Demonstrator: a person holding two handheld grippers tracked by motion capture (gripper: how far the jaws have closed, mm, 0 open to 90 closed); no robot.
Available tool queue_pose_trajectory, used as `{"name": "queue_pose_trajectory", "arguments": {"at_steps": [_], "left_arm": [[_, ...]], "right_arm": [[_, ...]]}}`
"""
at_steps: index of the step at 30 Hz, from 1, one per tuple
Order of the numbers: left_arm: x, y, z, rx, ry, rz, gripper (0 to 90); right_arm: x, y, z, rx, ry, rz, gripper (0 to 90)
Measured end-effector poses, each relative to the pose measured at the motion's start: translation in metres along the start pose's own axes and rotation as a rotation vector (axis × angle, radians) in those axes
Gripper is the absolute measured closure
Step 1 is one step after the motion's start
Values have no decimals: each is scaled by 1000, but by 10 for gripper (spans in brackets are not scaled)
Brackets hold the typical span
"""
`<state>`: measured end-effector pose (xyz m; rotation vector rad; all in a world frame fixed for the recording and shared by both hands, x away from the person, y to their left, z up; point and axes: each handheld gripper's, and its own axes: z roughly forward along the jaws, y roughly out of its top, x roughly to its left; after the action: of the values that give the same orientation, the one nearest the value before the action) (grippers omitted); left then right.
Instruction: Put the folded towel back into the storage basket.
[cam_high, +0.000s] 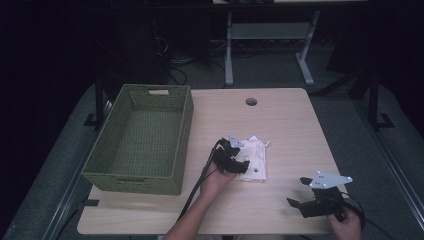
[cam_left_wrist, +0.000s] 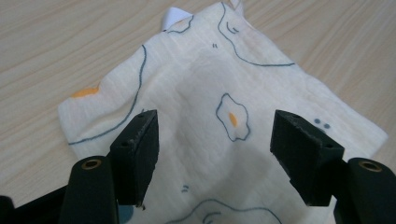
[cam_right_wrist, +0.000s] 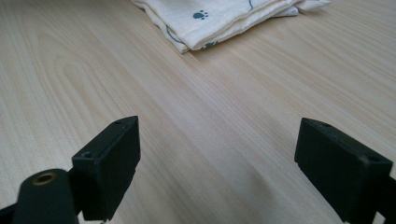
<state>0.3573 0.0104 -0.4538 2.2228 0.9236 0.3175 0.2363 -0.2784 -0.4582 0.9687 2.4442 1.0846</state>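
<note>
A light wooden table (cam_high: 280, 120) carries everything here. It has a round hole (cam_high: 251, 102) near its far edge. On the left side of the table sits a green woven basket (cam_high: 141, 140) with a handle slot in each short wall. Near the middle lies a folded cream cloth (cam_high: 256, 159), flat on the wood. The cloth has fried eggs, a small blue paw print and blue curvy lines drawn on it.

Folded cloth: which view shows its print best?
Left gripper view: the folded cloth lies right under the open left tool, fried-egg print sharp. The high view shows it small and pale; the right gripper view catches one edge with a paw print.
</note>
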Motion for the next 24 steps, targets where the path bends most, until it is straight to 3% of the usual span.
{"name": "queue_pose_trajectory", "arguments": {"at_steps": [5,8,14,24], "left_arm": [[0,5,7,51,15,21,400],[1,5,12,92,13,13,400],[-2,10,13,136,34,40,407],[-6,15,13,178,26,68,506]], "right_arm": [[0,0,0,-2,-1,4,138],[0,0,-1,-5,-3,-1,138],[0,0,-1,-7,-3,-4,138],[2,1,-2,-15,2,-8,138]]}}
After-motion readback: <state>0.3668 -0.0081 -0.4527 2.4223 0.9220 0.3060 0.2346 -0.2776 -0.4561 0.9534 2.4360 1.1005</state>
